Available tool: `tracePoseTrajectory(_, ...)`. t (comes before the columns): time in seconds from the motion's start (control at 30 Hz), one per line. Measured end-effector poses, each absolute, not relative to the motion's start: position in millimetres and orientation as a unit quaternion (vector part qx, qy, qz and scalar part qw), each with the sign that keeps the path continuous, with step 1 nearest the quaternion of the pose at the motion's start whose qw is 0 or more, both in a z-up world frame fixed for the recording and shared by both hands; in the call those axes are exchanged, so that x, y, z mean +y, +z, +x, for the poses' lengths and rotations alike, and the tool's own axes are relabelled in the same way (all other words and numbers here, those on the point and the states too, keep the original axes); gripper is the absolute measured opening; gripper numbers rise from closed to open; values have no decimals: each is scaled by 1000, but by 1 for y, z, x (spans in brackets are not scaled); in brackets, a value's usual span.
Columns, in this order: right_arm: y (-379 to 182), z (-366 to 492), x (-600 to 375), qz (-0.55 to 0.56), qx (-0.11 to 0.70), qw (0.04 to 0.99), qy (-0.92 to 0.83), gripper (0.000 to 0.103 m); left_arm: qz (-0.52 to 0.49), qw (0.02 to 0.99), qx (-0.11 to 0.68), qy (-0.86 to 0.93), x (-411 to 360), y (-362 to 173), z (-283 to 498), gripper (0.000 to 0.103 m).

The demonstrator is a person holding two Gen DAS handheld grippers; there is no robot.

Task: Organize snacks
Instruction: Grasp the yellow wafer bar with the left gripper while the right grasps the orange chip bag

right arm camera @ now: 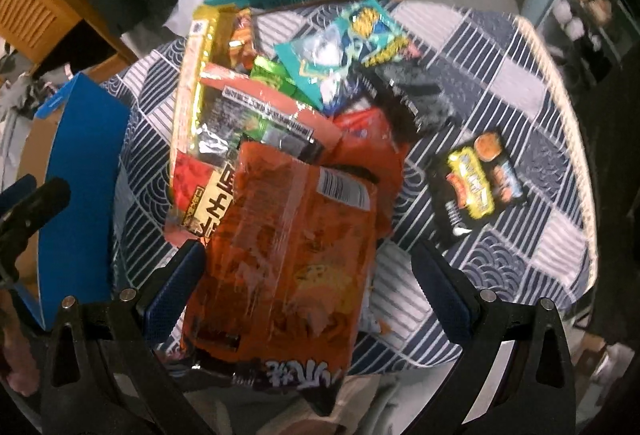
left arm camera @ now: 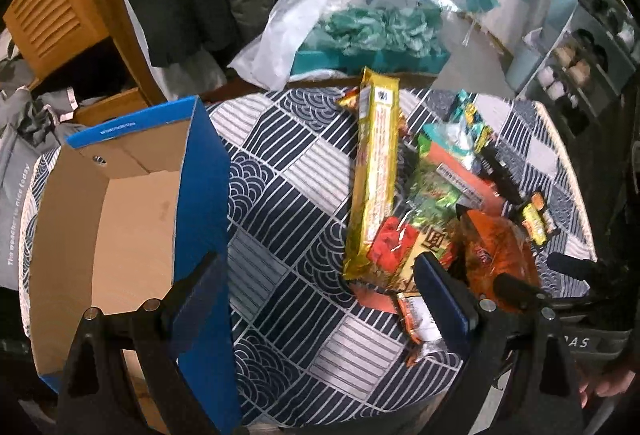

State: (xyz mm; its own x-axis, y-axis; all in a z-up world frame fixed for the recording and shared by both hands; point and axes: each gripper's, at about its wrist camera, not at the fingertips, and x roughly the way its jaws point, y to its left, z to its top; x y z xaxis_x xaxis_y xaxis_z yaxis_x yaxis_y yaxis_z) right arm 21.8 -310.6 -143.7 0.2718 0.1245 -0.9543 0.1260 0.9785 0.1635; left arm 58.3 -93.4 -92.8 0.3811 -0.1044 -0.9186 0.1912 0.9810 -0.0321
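A pile of snack packets lies on the patterned tablecloth. It holds a long yellow packet, a red and gold packet and a big orange bag. An open blue cardboard box stands at the left and looks empty. My left gripper is open above the cloth, between the box and the pile. My right gripper is open, with its jaws on either side of the orange bag. A small black and yellow packet lies apart at the right.
A teal box of green stuff and a white plastic bag sit past the table's far edge. A wooden cabinet stands at the back left and a shelf rack at the right.
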Motion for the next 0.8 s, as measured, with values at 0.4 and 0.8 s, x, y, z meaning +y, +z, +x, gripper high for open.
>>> tracePoseTrajectory(0.4,-175,38,-303,134,640,754,54,81,44,815,570,-96,-103,-114,80,96)
tracePoseTrajectory(0.8,-159,57,-325,124,607,784,35,54,33,806,578,-122,-117,-129,93,96)
